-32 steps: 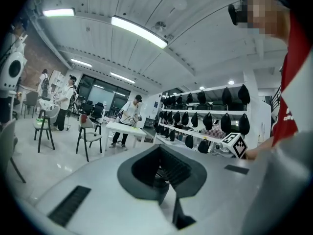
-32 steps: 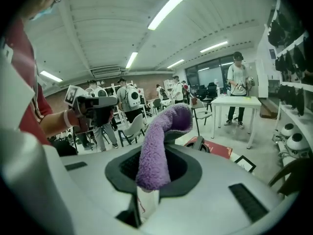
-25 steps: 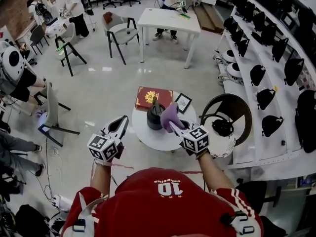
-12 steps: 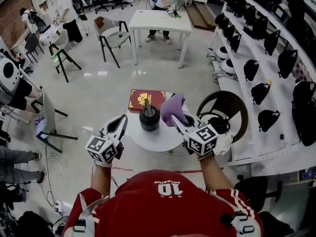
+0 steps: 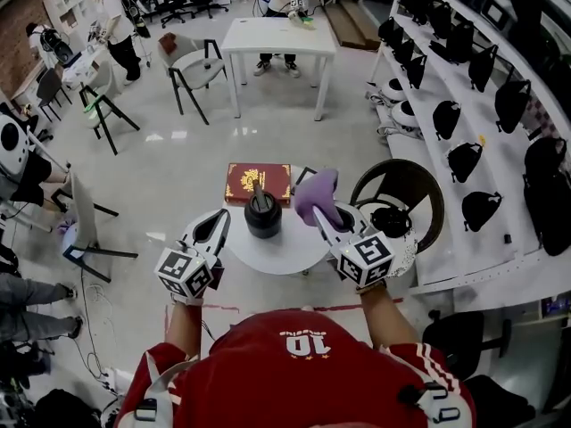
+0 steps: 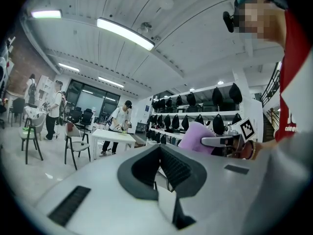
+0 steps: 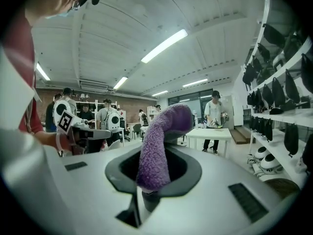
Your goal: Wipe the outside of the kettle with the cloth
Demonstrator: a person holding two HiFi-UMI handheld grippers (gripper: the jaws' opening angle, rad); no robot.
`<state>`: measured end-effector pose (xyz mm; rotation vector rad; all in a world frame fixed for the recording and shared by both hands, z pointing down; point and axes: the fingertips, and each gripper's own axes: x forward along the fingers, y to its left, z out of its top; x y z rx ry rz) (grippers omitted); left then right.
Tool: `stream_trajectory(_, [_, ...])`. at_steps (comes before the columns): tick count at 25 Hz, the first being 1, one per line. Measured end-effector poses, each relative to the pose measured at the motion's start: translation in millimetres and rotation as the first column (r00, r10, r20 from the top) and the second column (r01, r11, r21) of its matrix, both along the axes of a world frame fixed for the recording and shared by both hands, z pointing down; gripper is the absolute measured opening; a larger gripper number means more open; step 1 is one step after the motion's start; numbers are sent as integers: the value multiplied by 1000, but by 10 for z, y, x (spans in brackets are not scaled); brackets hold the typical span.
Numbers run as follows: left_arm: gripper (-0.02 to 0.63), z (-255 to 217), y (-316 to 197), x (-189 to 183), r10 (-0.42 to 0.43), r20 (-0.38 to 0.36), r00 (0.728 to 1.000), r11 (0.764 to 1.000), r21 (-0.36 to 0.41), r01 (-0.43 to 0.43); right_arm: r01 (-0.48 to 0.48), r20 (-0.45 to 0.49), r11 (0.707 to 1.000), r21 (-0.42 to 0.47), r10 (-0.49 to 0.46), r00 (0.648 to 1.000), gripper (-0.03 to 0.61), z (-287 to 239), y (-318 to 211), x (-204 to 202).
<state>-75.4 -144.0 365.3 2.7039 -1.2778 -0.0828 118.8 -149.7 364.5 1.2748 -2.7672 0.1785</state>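
Observation:
A small black kettle (image 5: 263,214) with an upright handle stands on the round white table (image 5: 278,248). My right gripper (image 5: 321,216) is shut on a purple cloth (image 5: 316,194), which it holds up just right of the kettle and apart from it. In the right gripper view the cloth (image 7: 160,143) drapes out of the jaws and hides the tips. At the table's left edge my left gripper (image 5: 216,225) is shut and holds nothing, a short way left of the kettle. The left gripper view shows its ribbed pads (image 6: 172,166) together and the cloth (image 6: 194,137) beyond.
A red book (image 5: 257,182) and a small picture frame (image 5: 305,176) lie at the table's far side. A dark round chair (image 5: 399,193) stands right of it, with a black object (image 5: 389,223) on a white surface. Shelves of black bags line the right. People, chairs and a white table (image 5: 278,36) are farther off.
The right gripper has carried the cloth away from the kettle's side, up and to the right. The head view has pulled back slightly. The left gripper has barely moved.

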Motion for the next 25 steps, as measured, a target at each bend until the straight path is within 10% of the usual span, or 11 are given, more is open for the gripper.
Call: stream_trajectory(25, [6,-93,37,-116,-70,28,997,998,-5,70,15,4,999,41,-15,1000,63,-154,-8,12])
